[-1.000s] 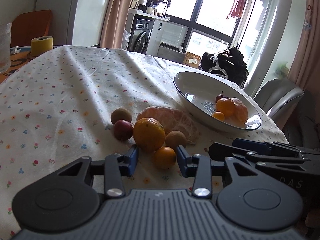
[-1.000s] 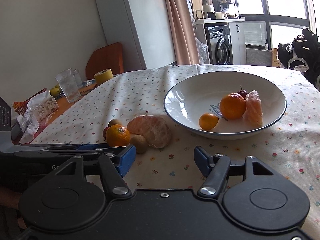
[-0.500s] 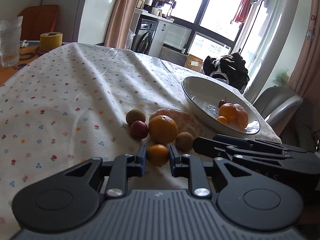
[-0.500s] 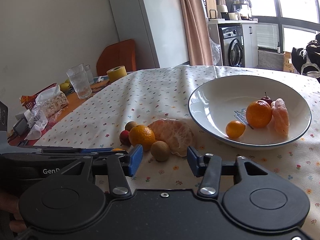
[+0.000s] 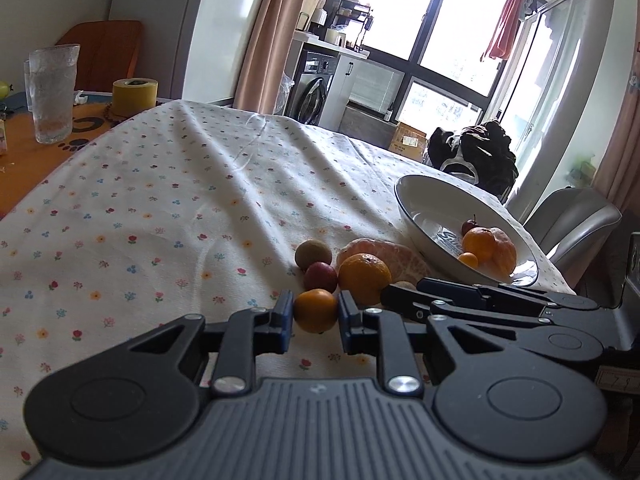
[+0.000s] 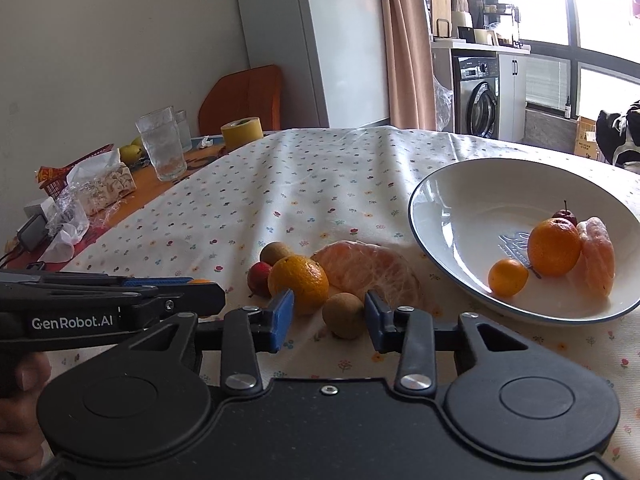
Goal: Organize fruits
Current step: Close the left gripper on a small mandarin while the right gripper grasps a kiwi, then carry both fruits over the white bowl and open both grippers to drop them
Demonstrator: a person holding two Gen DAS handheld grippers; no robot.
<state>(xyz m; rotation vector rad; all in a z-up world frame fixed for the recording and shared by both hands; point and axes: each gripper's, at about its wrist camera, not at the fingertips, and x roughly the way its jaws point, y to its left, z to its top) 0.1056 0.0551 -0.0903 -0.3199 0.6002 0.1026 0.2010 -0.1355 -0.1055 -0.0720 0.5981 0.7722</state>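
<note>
Left gripper (image 5: 315, 315): black ribbed housing, two round black pivot discs, silver screws on angular black linkage arms, blue pads (image 5: 285, 316) on the fingers. Right gripper (image 6: 329, 317): smooth black housing, one small centre screw, matching discs, silver screws, blue pads (image 6: 280, 317). White "GenRobot.AI" lettering was noted along the left unit's side in the right wrist view.

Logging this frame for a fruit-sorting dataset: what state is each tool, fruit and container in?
Left tool: shut on small orange.
Right tool: open, astride brown fruit on the cloth.
Bowl: upright, partly filled with fruit.
Peeled tangerine: peeled, on the tablecloth.
Large orange: unpeeled, on the tablecloth.
Drinking glass: upright.
</note>
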